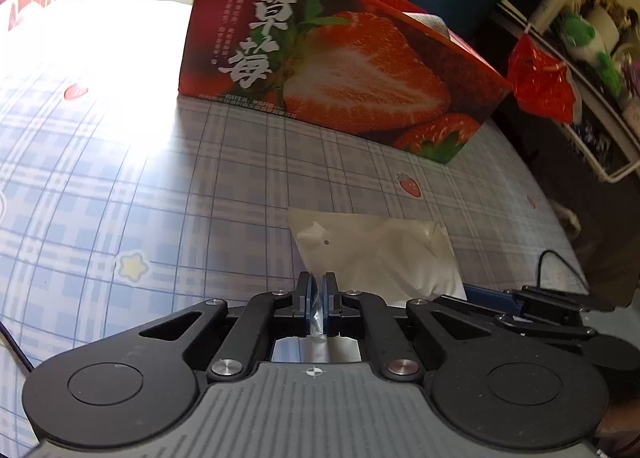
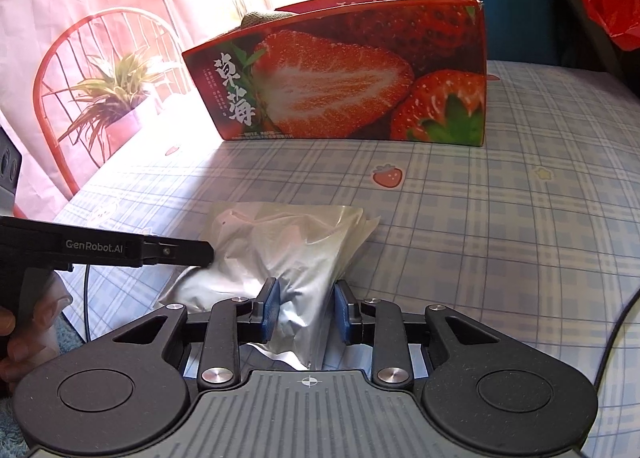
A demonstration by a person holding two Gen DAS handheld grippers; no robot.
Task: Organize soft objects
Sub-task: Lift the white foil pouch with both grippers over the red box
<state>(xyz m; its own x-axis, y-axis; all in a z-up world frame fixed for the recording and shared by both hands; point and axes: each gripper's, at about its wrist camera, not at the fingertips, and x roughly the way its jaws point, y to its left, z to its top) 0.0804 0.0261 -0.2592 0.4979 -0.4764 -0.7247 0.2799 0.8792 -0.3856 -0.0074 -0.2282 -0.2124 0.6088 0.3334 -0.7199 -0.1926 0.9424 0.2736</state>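
A soft white item in a clear plastic bag (image 2: 280,254) lies on the plaid tablecloth (image 2: 500,238); it also shows in the left wrist view (image 1: 380,250). My left gripper (image 1: 316,298) is shut on the bag's edge; it enters the right wrist view from the left (image 2: 176,250). My right gripper (image 2: 306,308) is closed around the bag's near end, its blue pads pressing both sides. A red strawberry-print box (image 2: 344,78) stands behind the bag, with grey soft items (image 2: 256,18) sticking out of its top. The box also shows in the left wrist view (image 1: 332,70).
A red plastic bag (image 1: 540,86) hangs at the right by a cluttered shelf (image 1: 592,58). A wall hanging with a printed red chair and plant (image 2: 100,90) stands left of the table. A black cable (image 1: 548,262) lies near the right table edge.
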